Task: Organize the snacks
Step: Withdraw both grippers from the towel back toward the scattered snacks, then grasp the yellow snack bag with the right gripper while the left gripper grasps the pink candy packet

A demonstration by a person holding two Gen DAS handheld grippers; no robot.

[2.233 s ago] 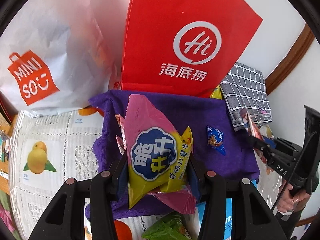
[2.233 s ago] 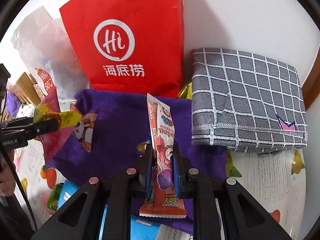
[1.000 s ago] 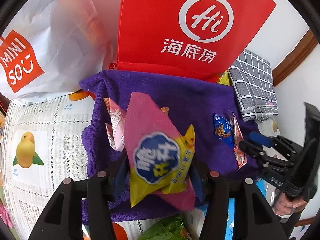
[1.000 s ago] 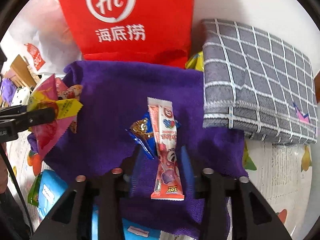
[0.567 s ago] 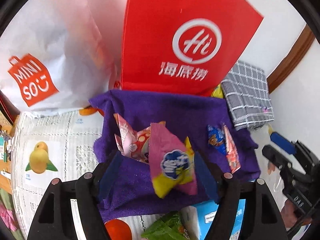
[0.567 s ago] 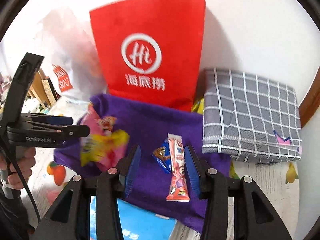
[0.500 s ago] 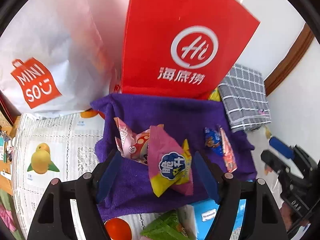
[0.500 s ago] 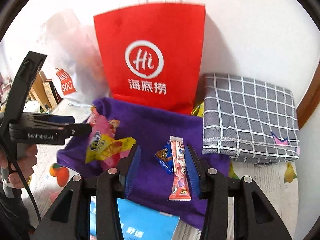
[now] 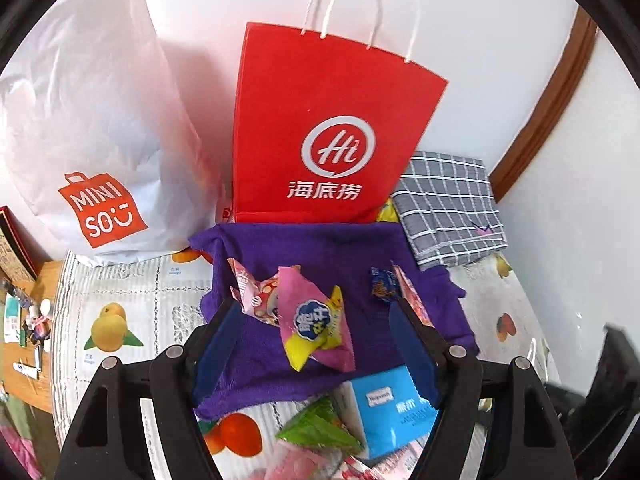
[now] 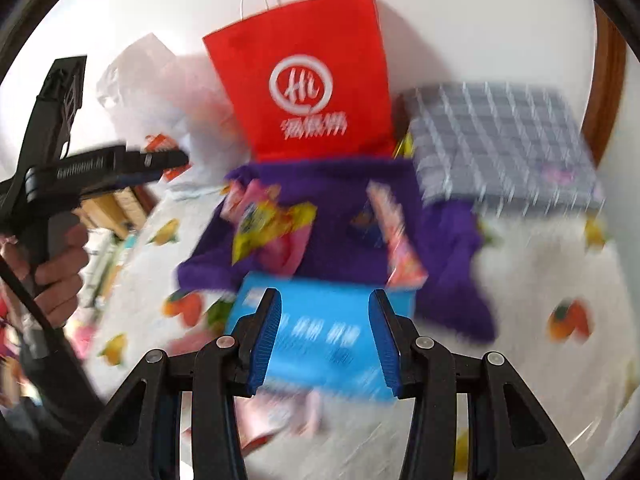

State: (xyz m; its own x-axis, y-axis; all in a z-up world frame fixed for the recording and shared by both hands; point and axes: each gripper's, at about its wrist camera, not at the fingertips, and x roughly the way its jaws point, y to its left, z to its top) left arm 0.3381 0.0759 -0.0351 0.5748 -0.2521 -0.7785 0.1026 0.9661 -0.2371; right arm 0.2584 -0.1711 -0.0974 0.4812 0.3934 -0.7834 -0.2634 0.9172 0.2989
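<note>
A pink-and-yellow snack bag [image 9: 316,320] lies on the purple cloth [image 9: 320,248], partly over a smaller pink pack [image 9: 256,296]. My left gripper [image 9: 312,304] hovers above them, open and holding nothing. A blue candy [image 9: 383,283] and a long pink stick snack [image 9: 412,300] lie on the cloth's right side. In the blurred right wrist view, my right gripper [image 10: 324,300] is open and empty over a blue tissue pack [image 10: 320,328]. The left gripper [image 10: 120,164] shows at the left there, held in a hand [image 10: 60,264].
A red paper bag [image 9: 328,132] stands behind the cloth, with a white plastic bag [image 9: 88,120] to its left and a folded grey checked cloth [image 9: 448,204] to its right. A green packet [image 9: 320,432] and other wrappers lie near the front on the fruit-print tablecloth [image 9: 120,300].
My left gripper opened and let the pink-and-yellow bag drop onto the purple cloth, then rose away. My right gripper left the pink stick snack on the cloth and drew back over the blue pack.
</note>
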